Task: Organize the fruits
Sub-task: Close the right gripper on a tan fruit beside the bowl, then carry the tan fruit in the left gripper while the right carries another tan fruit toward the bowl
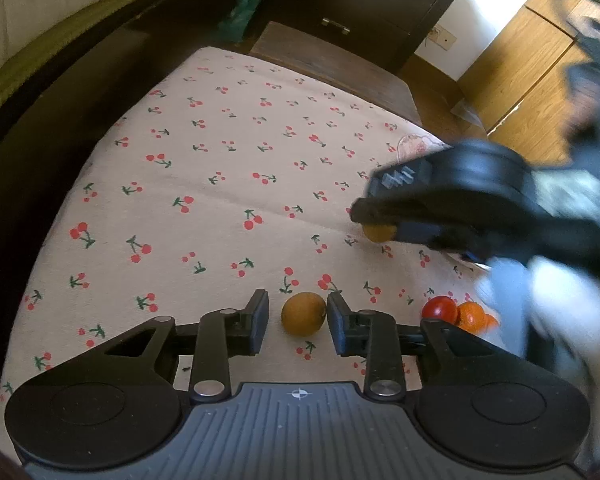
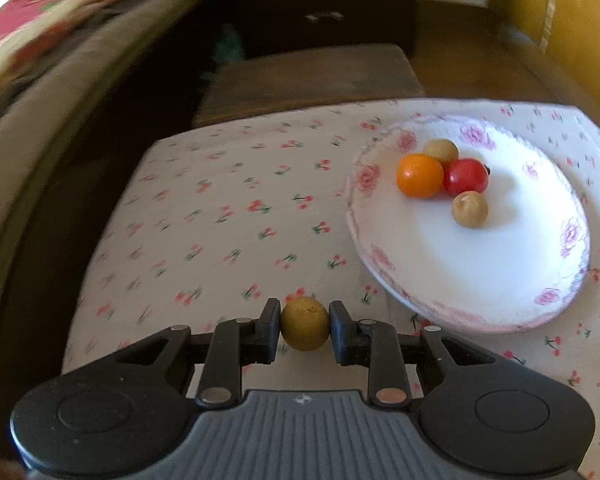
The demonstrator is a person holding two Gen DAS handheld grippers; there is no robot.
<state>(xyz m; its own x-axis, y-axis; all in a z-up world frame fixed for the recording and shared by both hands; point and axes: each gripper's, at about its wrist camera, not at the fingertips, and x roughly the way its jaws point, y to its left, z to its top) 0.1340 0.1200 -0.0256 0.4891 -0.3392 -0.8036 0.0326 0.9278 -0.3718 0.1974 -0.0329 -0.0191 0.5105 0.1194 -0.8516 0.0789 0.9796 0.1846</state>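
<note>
Through the left wrist camera I see my left gripper (image 1: 298, 320) with its fingers spread around a brownish-orange fruit (image 1: 303, 314) lying on the cherry-print cloth (image 1: 220, 168), a gap showing on the left finger's side, while the right gripper (image 1: 374, 220) blurs in at three o'clock. Through the right wrist camera, that gripper's fingers pinch a yellow-brown fruit (image 2: 304, 323) at six o'clock, and the flowered plate (image 2: 500, 280) at two o'clock holds an orange fruit (image 2: 419, 175), a red one (image 2: 466, 176) and two tan ones (image 2: 469, 209).
</note>
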